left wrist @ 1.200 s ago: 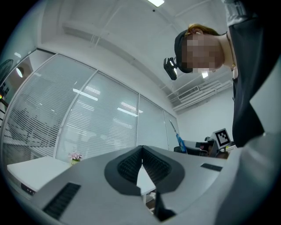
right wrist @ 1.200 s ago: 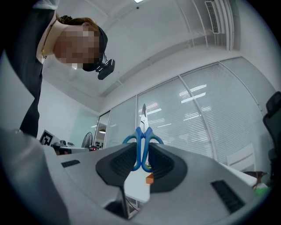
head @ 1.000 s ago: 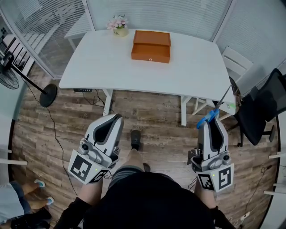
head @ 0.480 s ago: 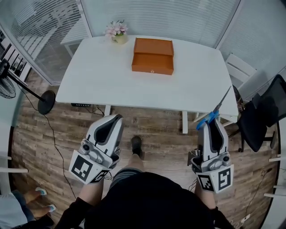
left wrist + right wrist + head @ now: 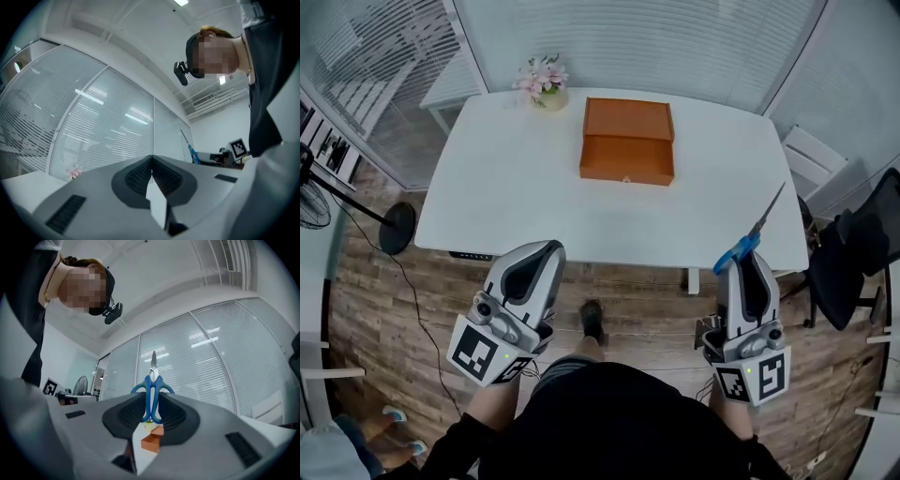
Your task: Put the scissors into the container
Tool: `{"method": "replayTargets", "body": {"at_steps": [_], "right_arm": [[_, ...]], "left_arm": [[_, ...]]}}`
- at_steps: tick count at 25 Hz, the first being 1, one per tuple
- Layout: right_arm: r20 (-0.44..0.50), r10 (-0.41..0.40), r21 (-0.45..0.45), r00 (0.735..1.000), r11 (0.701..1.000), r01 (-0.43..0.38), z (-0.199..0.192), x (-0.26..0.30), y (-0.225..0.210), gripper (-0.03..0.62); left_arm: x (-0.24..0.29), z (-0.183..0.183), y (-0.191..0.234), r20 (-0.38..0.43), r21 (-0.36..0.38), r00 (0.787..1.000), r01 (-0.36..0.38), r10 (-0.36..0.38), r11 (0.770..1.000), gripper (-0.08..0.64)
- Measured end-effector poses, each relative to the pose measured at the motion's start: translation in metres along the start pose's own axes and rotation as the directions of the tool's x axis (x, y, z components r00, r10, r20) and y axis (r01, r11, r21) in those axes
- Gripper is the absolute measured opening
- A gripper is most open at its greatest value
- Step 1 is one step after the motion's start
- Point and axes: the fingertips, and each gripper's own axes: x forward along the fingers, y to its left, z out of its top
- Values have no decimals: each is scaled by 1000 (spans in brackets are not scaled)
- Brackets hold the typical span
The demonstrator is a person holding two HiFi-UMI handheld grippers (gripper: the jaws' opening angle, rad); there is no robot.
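— Two tools: what's in each?
— My right tool (image 5: 742, 255) is clamped on the blue handles of the scissors (image 5: 756, 231). My left tool (image 5: 540, 251) is pressed closed on nothing.
— Which way do they point?
— Lengthwise straight out of the tool, blades forward and tilted right, above the desk's (image 5: 516, 178) near right corner. The orange container (image 5: 627, 141) sits well apart.

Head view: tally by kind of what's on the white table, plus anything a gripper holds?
Orange container: 1
Flower pot: 1
Scissors: 1, blue-handled, clamped in the jaws of the right gripper, not on the table
Total: 3
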Motion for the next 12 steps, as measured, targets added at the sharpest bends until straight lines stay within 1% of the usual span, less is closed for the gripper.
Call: {"method": "replayTargets", "body": {"at_steps": [3, 6, 12], "right_arm": [[2, -11, -1, 1000, 1000, 11, -5, 22, -5, 87], [4, -16, -3, 1000, 1000, 16, -7, 42, -10, 87], [7, -27, -11, 1000, 1000, 27, -15, 81, -18, 87]], "left_arm": [[18, 3, 17, 9, -16, 1000, 21, -20, 1000, 12], [30, -1, 36, -7, 2, 1000, 24, -24, 1000, 12], [55, -3, 69, -9, 3, 999, 45, -45, 999, 12]]}}
